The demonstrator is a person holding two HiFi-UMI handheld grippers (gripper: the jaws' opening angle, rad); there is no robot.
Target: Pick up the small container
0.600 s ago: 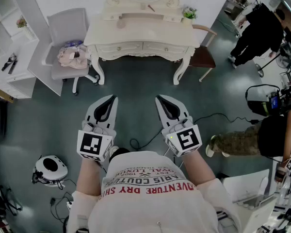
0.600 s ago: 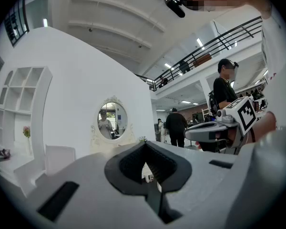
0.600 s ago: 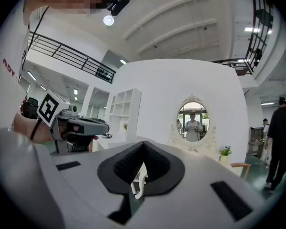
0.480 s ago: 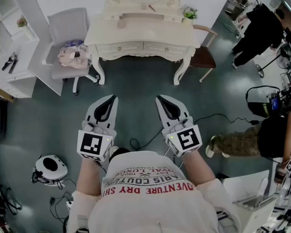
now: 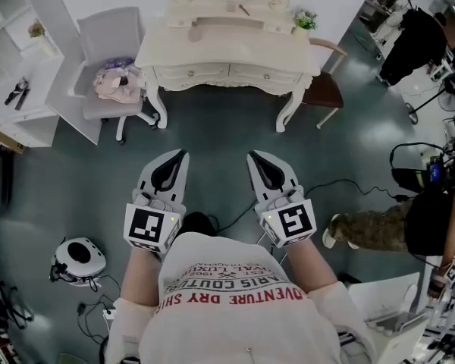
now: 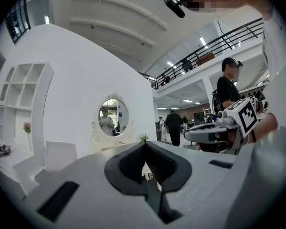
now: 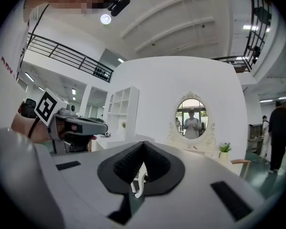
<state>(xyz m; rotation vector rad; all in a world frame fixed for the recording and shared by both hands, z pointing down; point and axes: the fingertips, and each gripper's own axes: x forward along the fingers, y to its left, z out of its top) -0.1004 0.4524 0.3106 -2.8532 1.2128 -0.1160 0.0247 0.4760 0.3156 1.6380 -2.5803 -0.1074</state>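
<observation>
A cream dressing table (image 5: 227, 55) with an oval mirror (image 6: 113, 117) stands across the floor ahead of me. On its top lie a small tan object (image 5: 199, 32) that may be the small container, a thin stick (image 5: 244, 9) and a little potted plant (image 5: 305, 19). My left gripper (image 5: 180, 155) and right gripper (image 5: 252, 156) are held side by side at waist height, pointing at the table and well short of it. Both are shut with nothing between the jaws. Each gripper view shows the other gripper beside it: the right gripper (image 6: 214, 130) and the left gripper (image 7: 81, 125).
A white chair (image 5: 110, 36) with pink cloth on its seat stands left of the table, a brown chair (image 5: 322, 89) right of it. White shelves (image 5: 23, 67) line the left wall. A round white device (image 5: 77, 258) and cables (image 5: 227, 217) lie on the floor. People (image 5: 409, 44) stand at the right.
In the head view the dressing table and chairs have slid slightly down and right in the frame. Both grippers keep the same pose and stay shut.
</observation>
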